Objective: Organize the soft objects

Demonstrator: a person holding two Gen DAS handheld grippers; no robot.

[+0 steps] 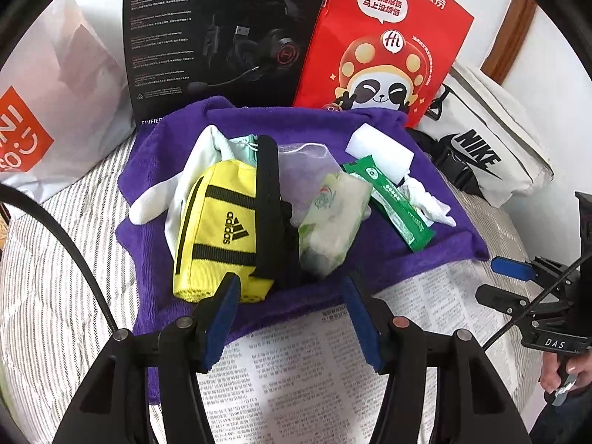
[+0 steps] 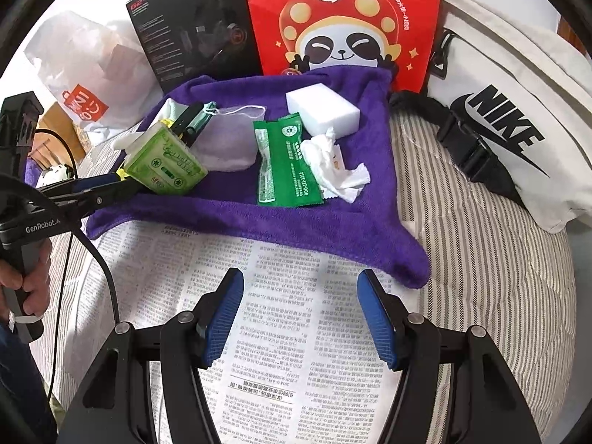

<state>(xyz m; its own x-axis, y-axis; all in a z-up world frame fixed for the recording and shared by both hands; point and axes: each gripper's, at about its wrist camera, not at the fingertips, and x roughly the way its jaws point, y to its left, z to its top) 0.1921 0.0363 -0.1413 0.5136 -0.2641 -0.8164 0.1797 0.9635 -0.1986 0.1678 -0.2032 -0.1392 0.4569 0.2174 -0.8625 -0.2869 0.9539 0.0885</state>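
A purple towel lies on a newspaper on the bed. On it are a yellow Adidas pouch, a green tissue pack, a green sachet, a white sponge block, crumpled white tissue, a mesh bag and a white cloth. My left gripper is open and empty, just in front of the pouch and tissue pack. My right gripper is open and empty over the newspaper, short of the towel's near edge.
A black headset box, a red panda bag and a white plastic bag stand at the back. A white Nike bag lies at the right. Striped bedding surrounds the newspaper.
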